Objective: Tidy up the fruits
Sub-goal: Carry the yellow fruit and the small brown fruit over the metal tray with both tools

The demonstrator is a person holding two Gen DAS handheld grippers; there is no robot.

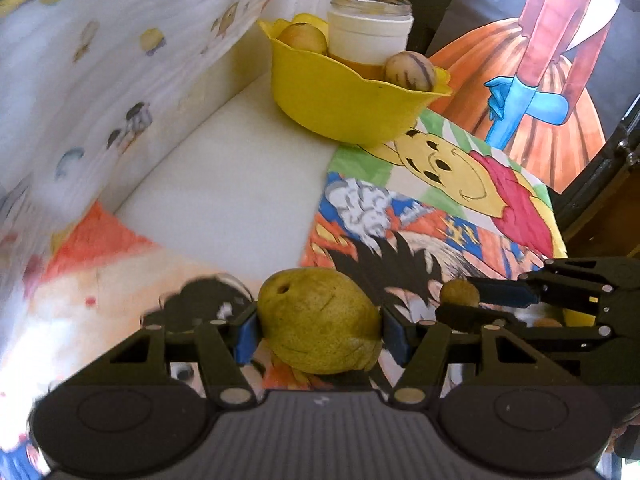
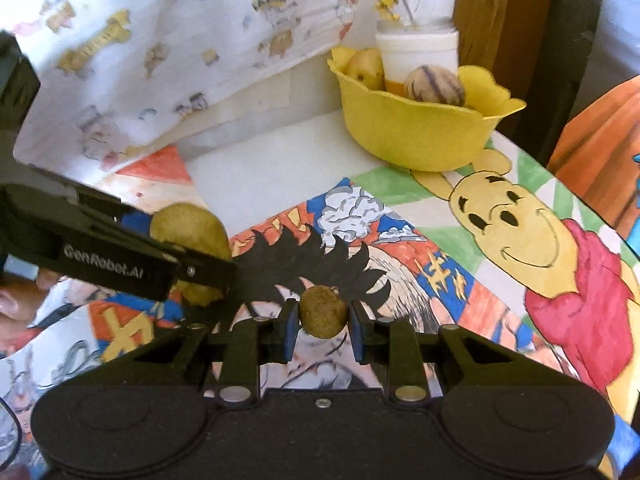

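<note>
Yellow-green pear [image 1: 320, 320] sits clamped in my left hand-held gripper [image 1: 320, 326]; my right hand-held gripper [image 2: 323, 318] pinches a small brown fruit [image 2: 323, 312], yellow bowl [image 2: 420, 136] ahead.

Looks like a home setup, likely a kid's or family room. My table [image 2: 280, 160] is covered in hand-coloured cartoon drawings [image 2: 520, 232], with a nursery-print white cloth [image 2: 160, 60] draped behind it. At the back, a yellow scalloped bowl [image 1: 344, 108] holds fruit and a glass jar [image 1: 370, 28] of yellow flower sprigs, with a wooden post [image 2: 480, 12] behind it.
</note>
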